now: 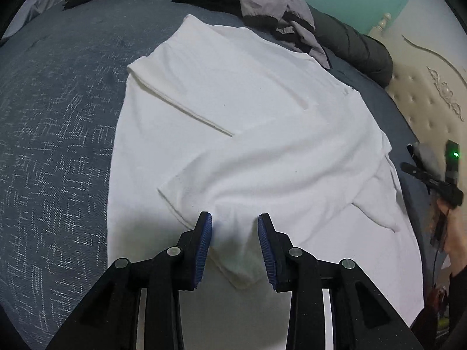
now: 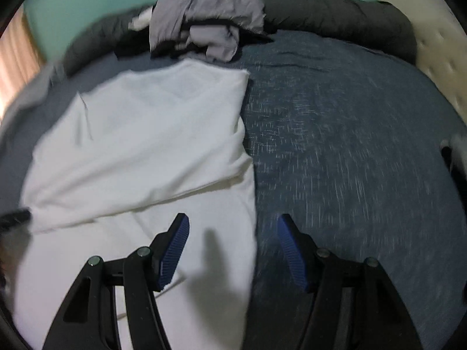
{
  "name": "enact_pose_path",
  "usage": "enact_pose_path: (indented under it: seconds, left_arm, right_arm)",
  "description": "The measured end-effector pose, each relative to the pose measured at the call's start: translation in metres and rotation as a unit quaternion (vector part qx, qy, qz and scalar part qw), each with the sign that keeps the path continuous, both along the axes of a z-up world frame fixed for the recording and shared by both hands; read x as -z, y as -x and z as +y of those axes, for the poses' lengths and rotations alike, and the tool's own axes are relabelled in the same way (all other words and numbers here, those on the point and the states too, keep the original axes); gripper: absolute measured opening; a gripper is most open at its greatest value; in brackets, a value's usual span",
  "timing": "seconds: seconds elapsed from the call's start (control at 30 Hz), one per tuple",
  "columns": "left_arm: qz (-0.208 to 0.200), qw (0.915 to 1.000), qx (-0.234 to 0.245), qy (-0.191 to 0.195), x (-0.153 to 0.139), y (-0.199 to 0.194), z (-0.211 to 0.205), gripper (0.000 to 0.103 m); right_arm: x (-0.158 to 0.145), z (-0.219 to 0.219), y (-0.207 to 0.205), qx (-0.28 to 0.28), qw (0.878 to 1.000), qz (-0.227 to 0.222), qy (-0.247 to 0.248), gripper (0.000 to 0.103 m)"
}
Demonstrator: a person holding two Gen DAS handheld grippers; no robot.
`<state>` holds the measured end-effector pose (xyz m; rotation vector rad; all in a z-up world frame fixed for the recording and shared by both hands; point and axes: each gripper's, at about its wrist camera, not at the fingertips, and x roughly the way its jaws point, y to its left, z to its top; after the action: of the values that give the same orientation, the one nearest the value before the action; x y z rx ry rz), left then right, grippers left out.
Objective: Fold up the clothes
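Step in hand: a sleeve fold on the white T-shirt (image 1: 248,122), judged part-done; one sleeve already lies folded across the body, and a second sleeve flap sits just ahead of the left gripper (image 1: 235,245).
T-shirt's place: spread flat on the blue bedspread (image 1: 58,116), mid-bed, its far end toward the dark bolster (image 1: 350,40) along the bed's far edge.
Left gripper: jaws parted, a raised tuck of white cloth between the pads; no pinch shows.
Right gripper (image 2: 233,248): jaws spread wide, holding nothing, straddling the shirt's right edge where it meets the bedspread; this view is smeared by motion.
Waiting pile: grey-and-black garments (image 2: 204,20) heaped at the far edge, near the shirt.
Next move calls for: probably closing on the shirt's near edge with both grippers, then carrying it toward the far end evenly so the layers stay square.
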<state>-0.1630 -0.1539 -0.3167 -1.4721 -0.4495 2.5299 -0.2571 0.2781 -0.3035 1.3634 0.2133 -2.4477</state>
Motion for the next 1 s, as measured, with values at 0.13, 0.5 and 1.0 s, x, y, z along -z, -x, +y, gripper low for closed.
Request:
enact_pose_path:
  seconds: [0.13,0.5,1.0]
  left_arm:
    - [-0.003,1.0000,-0.001,-0.002,0.001,0.001,0.000,0.036]
    - [-0.004,1.0000,0.001,-0.001,0.005,0.006,-0.002,0.036]
    - [-0.007,1.0000,-0.002,-0.003,0.000,0.003,0.004,0.039]
  right_arm:
    - [0.019,-0.010,0.021,-0.008,0.999,-0.005,-0.050,0.064]
    - [0.027,0.006,0.050,0.040,0.993,0.047,-0.105,0.064]
    - [0.020,0.061,0.039,0.063,0.996,0.041,-0.040,0.054]
